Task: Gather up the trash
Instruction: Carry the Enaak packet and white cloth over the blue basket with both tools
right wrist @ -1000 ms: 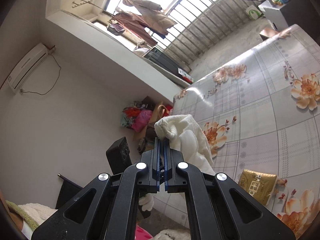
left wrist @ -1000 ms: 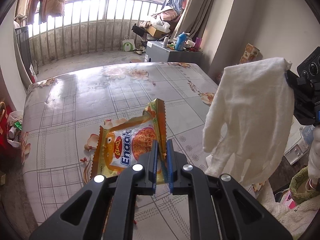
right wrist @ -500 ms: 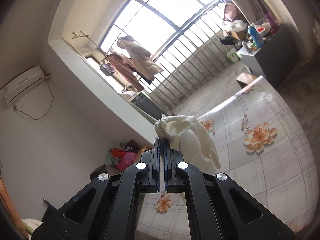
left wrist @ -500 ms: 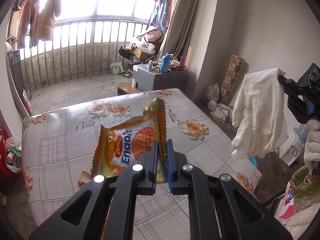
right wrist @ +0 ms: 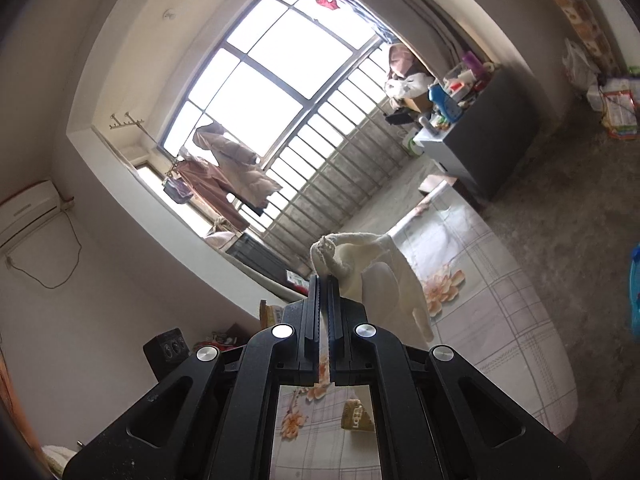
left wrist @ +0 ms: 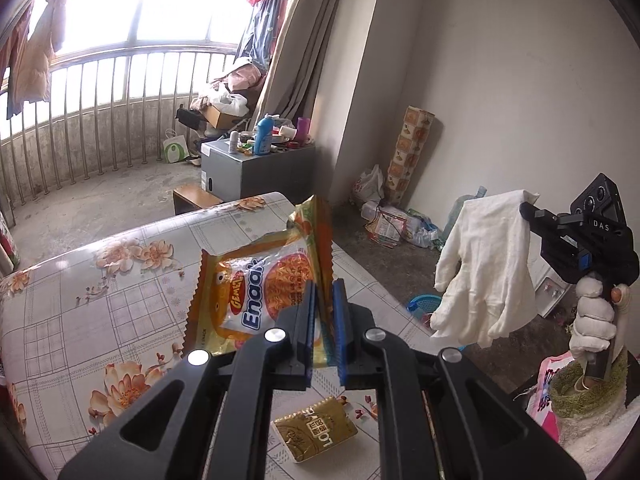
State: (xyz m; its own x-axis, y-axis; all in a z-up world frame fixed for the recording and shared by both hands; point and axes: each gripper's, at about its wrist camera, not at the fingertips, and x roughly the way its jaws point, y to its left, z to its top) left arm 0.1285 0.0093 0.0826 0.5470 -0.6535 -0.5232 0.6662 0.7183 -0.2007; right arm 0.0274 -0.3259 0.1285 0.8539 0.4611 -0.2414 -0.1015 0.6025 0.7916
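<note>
my left gripper (left wrist: 325,288) is clamped tight on the enaak noodle wrapper (left wrist: 256,280), pinching its right-hand fold between the jaws. the rest of the pack fans out to the left of the jaws at the centre of the frame, its long axis running from lower left to upper right, printed face toward the camera, well clear of the floral table (left wrist: 80,280). my right gripper (right wrist: 324,280) is closed just as hard on a white glove (right wrist: 376,276), held by its bunched cuff at the jaw tips. in the left wrist view the glove (left wrist: 484,268) hangs at the right edge of the frame, fingers pointing down, off the table's side over the floor. a gold packet (left wrist: 314,434) lies flat on the table at the bottom centre, under my left gripper. compared with a second ago, the wrapper sits higher above the table, the gold packet has come into the left view, and the glove has swung out past the table edge.
</note>
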